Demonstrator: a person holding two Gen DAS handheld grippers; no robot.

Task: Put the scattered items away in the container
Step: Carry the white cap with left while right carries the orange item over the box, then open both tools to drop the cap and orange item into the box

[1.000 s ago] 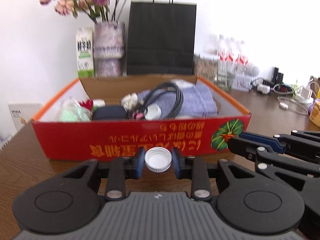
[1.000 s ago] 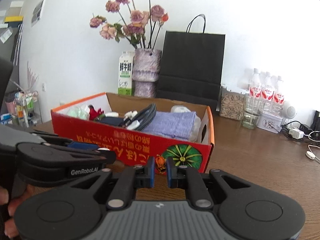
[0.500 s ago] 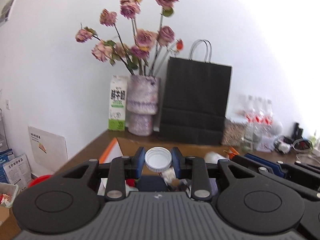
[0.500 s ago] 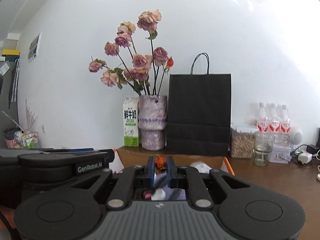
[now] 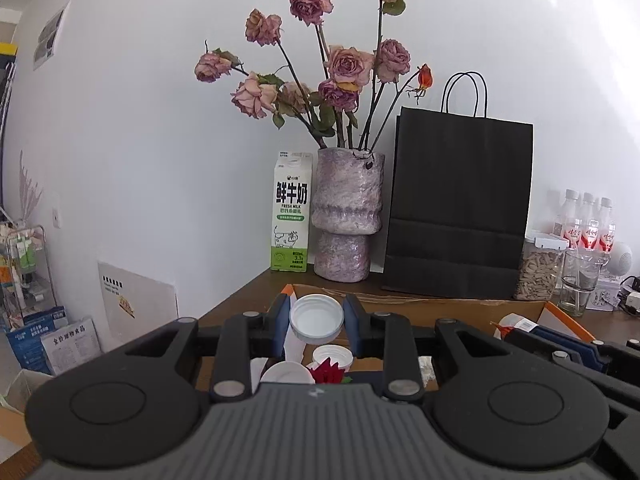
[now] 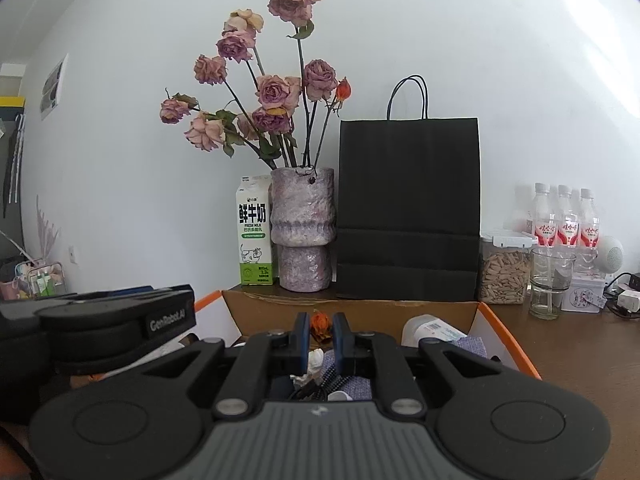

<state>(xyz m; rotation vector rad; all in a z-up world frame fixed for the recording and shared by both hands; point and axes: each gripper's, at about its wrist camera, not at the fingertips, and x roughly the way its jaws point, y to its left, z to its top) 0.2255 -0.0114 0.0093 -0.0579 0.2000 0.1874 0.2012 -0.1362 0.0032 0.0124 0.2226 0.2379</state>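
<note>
White wall behind, the left hand-held gripper (image 5: 317, 322) clamps a cap (image 5: 316, 317) and the right hand-held gripper (image 6: 320, 330) pinches an orange bud (image 6: 320, 322) over the box (image 6: 352, 312), seemingly poised to drop them in.

You are looking at a bright, evenly lit room in both wrist views, with soft daylight that seems to come from the right. The white wall (image 5: 140, 120) washes out toward the upper right, and pale glare streaks curve along the top of the right wrist view. The black paper bag (image 6: 408, 208) stays deep and flat, showing little detail. Shadows are faint; the dried roses (image 5: 344, 68) cast almost none. Fisheye bending bows the wall edges, and dark vignette clips the corners. Focus is crisp, without motion blur.
</note>
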